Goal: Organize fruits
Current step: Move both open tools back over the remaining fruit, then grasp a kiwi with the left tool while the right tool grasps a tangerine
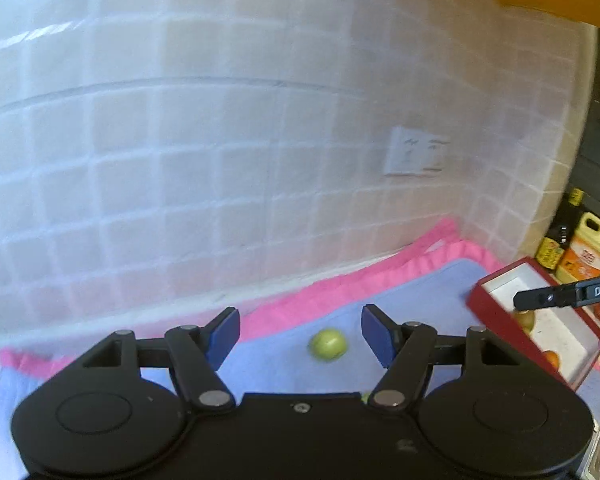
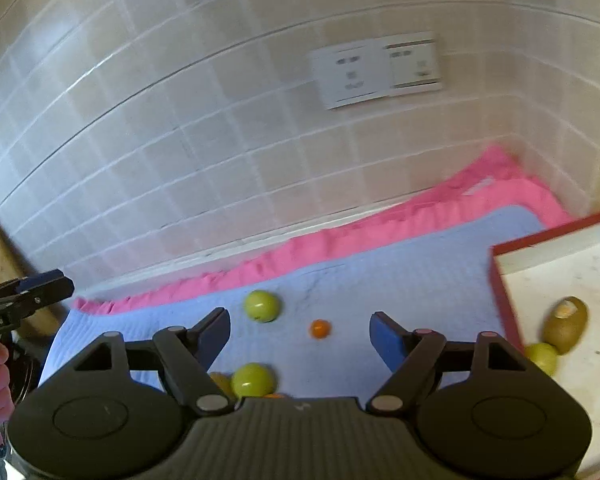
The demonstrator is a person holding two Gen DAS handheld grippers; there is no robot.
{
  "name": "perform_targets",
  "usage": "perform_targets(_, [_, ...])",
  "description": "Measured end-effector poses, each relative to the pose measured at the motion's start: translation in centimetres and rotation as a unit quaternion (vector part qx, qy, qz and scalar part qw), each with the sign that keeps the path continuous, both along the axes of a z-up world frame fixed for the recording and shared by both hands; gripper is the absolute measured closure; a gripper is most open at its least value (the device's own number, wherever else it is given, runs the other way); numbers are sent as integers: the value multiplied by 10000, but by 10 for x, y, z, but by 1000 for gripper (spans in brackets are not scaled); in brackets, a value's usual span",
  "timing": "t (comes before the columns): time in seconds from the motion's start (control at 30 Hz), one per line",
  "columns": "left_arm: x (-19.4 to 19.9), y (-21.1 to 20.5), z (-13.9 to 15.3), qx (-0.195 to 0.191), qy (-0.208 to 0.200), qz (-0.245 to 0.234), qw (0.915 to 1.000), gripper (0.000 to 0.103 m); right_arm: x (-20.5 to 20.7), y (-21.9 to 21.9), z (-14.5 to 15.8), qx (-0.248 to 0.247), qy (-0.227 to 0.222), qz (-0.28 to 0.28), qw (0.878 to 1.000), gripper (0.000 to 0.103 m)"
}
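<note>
My left gripper (image 1: 300, 334) is open and empty above the blue cloth (image 1: 420, 296), with a green fruit (image 1: 327, 344) lying just ahead between its fingers. My right gripper (image 2: 300, 332) is open and empty. In its view two green fruits (image 2: 261, 305) (image 2: 253, 380) and a small orange fruit (image 2: 320, 328) lie on the blue cloth (image 2: 400, 280). The red box with white inside (image 2: 560, 280) on the right holds a kiwi (image 2: 565, 323) and a green fruit (image 2: 542, 356). The box (image 1: 496, 320) also shows in the left wrist view, with the right gripper's fingers (image 1: 540, 300) over it.
A pink towel (image 2: 380, 228) lies under the blue cloth along the tiled wall (image 2: 220, 140), which carries a socket plate (image 2: 376, 70). Yellow bottles (image 1: 584, 248) stand at far right in the left wrist view. The left gripper (image 2: 36, 288) shows at the left edge.
</note>
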State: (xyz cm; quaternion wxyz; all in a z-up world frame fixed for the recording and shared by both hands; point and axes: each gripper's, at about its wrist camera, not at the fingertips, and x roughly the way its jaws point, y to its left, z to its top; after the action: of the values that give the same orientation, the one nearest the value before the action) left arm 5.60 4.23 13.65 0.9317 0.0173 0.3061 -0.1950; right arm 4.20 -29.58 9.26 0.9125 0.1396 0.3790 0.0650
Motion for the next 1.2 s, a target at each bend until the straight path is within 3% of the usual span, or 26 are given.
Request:
perform_targets(0.17, [-8,20,-28,11,374,16,9993,23,17,34,-24,-187,154,337,9991,24])
perform_targets(0.23, [-11,18,-44,178,501,-77,9986,23,21,45,-42,-366,266,365,9983,24])
perform_targets(0.4, [-13,-8,-81,769,668,-404,9940,23,31,59,-93,-298,906,489,9942,34])
perform_targets(0.63, [6,-52,-131,1100,1053,-1144,9817,23,29,68,-129,-343,1325,483,9894,40])
perform_targets(0.7, [17,-57,-139,950,1219,-1223,9804,23,28,73,-130,-595,1244,518,9891,40])
perform_targets(0.83, [41,-51,-155,196,1879,-1408,9718,23,29,81,-136,-1016,1078,688,9866,39])
perform_targets(1.2, [66,-49,-184,-141,2424,-1266,9618,23,39,104,-155,-1497,1050,1171,9761,42])
